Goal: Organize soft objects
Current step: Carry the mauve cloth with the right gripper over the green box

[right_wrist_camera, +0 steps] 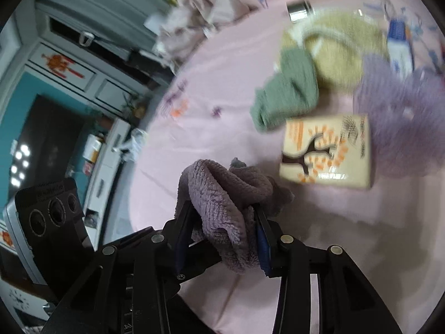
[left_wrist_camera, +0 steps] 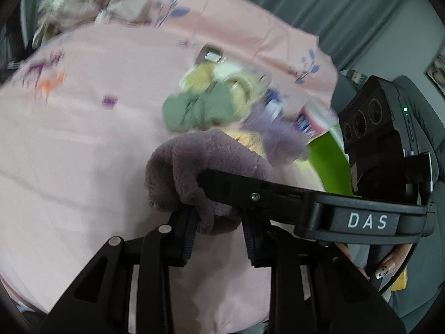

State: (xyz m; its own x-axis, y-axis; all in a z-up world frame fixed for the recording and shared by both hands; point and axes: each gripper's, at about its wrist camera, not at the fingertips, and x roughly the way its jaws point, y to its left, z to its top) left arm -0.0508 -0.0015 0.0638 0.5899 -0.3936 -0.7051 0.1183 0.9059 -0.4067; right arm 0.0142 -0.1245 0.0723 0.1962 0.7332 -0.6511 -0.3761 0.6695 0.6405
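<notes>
A fuzzy mauve cloth (left_wrist_camera: 194, 175) (right_wrist_camera: 225, 197) is held above the pink bedsheet (left_wrist_camera: 83, 167) (right_wrist_camera: 306, 250) by both grippers. My left gripper (left_wrist_camera: 218, 236) is shut on its lower fold. My right gripper (right_wrist_camera: 222, 239) is shut on the same cloth, and its finger crosses the left wrist view (left_wrist_camera: 278, 194). Beyond lie a green cloth (left_wrist_camera: 194, 108) (right_wrist_camera: 286, 94), a yellow knit item (left_wrist_camera: 211, 78) (right_wrist_camera: 342, 47) and a lilac fluffy cloth (left_wrist_camera: 275, 133) (right_wrist_camera: 403, 111), all blurred.
A cream packet with an orange tree print (right_wrist_camera: 328, 150) lies on the sheet beside the green cloth. A metal tin (left_wrist_camera: 210, 53) (right_wrist_camera: 299, 9) and a crumpled floral cloth (left_wrist_camera: 91, 2) (right_wrist_camera: 194, 14) lie further back. A green object (left_wrist_camera: 331, 161) is at right.
</notes>
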